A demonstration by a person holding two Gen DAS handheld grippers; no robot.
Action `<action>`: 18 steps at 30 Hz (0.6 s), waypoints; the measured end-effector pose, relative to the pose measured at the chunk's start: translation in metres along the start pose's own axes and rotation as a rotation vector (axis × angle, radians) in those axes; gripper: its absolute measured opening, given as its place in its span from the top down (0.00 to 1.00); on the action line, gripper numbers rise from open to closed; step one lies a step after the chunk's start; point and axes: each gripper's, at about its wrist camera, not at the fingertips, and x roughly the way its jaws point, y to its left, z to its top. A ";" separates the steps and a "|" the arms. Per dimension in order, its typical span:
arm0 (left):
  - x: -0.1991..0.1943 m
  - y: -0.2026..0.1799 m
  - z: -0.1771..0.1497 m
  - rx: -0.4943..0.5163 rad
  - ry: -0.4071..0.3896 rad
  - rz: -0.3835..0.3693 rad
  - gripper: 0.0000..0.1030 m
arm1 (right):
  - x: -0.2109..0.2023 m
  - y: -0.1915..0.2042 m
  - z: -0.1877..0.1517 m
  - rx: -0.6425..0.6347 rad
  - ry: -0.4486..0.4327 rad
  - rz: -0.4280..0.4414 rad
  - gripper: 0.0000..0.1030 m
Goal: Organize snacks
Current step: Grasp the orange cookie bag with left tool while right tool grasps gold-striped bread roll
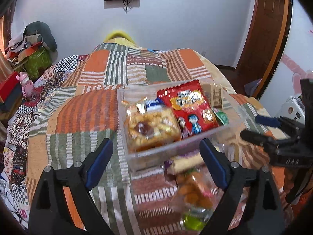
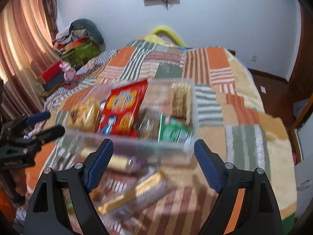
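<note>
A clear plastic box (image 1: pixel 122 105) (image 2: pixel 137 144) stands on the patchwork blanket. It holds a red snack bag (image 1: pixel 187 105) (image 2: pixel 123 107), a clear bag of yellow biscuits (image 1: pixel 150 127) (image 2: pixel 84 115), a green packet (image 1: pixel 222 117) (image 2: pixel 172 131) and a brown wafer pack (image 1: pixel 215 94) (image 2: pixel 181 101). In front of the box lie loose snacks: a cream roll (image 1: pixel 187 160) (image 2: pixel 117 161), a bag of orange pieces (image 1: pixel 195 192) and a gold bar packet (image 2: pixel 135 193). My left gripper (image 1: pixel 156 156) (image 2: pixel 47 123) hovers open at the box's near wall. My right gripper (image 2: pixel 154 156) (image 1: pixel 258 127) is open above the loose snacks, holding nothing.
The blanket (image 1: pixel 93 109) covers a bed that drops off at the right edge (image 2: pixel 273 117). Left of the bed are a red box (image 2: pixel 51 73), a pink toy (image 1: pixel 25 82) and a heap of clothes and boxes (image 2: pixel 82 37). A wooden door (image 1: pixel 268 29) stands at the right.
</note>
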 end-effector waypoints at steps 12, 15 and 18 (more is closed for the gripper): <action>0.015 -0.022 -0.044 0.033 0.125 -0.036 0.12 | 0.043 0.015 -0.038 -0.017 0.147 -0.038 0.18; 0.024 -0.028 -0.049 0.037 0.148 -0.051 0.12 | 0.039 0.003 -0.043 0.015 0.155 -0.008 0.18; 0.033 -0.035 -0.053 0.037 0.172 -0.071 0.12 | 0.035 -0.008 -0.048 0.032 0.165 0.000 0.20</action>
